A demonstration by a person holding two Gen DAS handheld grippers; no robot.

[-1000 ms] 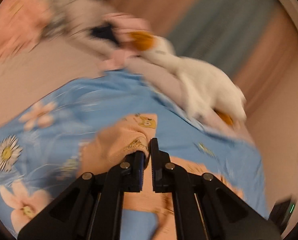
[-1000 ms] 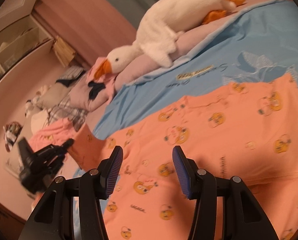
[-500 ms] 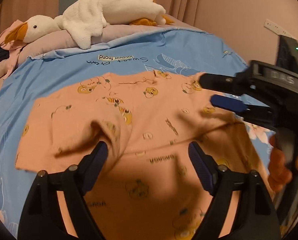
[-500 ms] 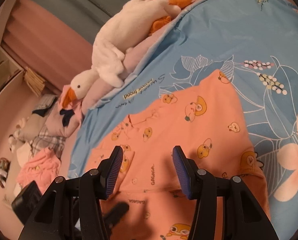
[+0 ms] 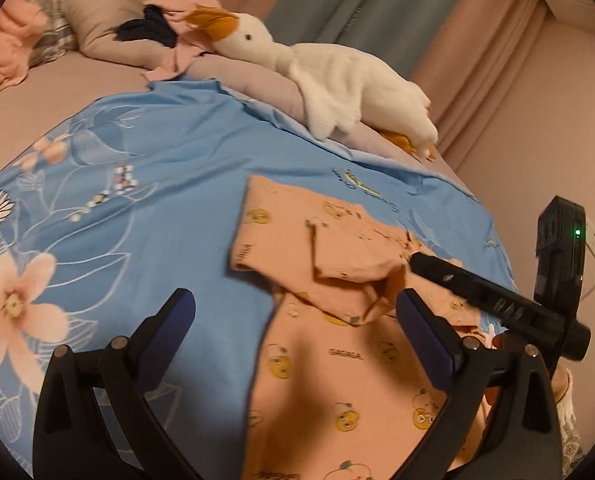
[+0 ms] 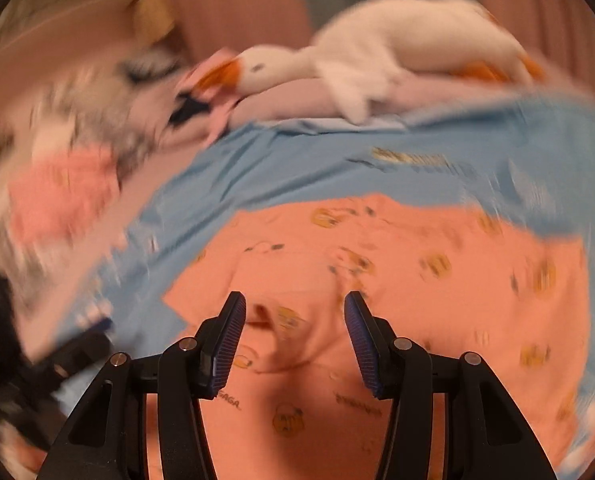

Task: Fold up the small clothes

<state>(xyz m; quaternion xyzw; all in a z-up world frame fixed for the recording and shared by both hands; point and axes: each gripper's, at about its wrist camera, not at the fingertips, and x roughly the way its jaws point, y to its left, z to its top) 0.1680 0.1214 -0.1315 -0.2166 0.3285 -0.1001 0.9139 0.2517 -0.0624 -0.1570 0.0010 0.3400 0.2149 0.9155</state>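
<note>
On the blue flowered bedspread [image 5: 145, 216], toward its right edge in the left wrist view, lies the orange shirt [image 5: 337, 360], printed with little yellow ducks. One sleeve or side flap is turned over onto the body and stands up in a loose ridge, so the fold looks begun but not pressed flat. The left gripper [image 5: 293, 320] hangs above the shirt's near left part with its jaws spread wide and nothing between them; it seems free to reach for a fresh edge. The right gripper [image 5: 493, 300] reaches in from the right, its black finger tip touching or just over the raised flap, probably to steady or push it; whether it pinches cloth cannot be told from this view. A white toy goose [image 5: 337, 76] rests along the pillow at the far edge of the bed, well clear of the work, and a heap of other clothes [image 5: 5, 48] sits at the far left corner, likely waiting its turn.

In the right wrist view, which is blurred by motion, the right gripper [image 6: 295, 344] points down at the shirt [image 6: 437, 288] with its jaws spread, and no cloth is caught between the pads. A small wrinkle rises between them, a likely spot to grasp. The goose [image 6: 377, 64] lies beyond, at the bed's far edge.
</note>
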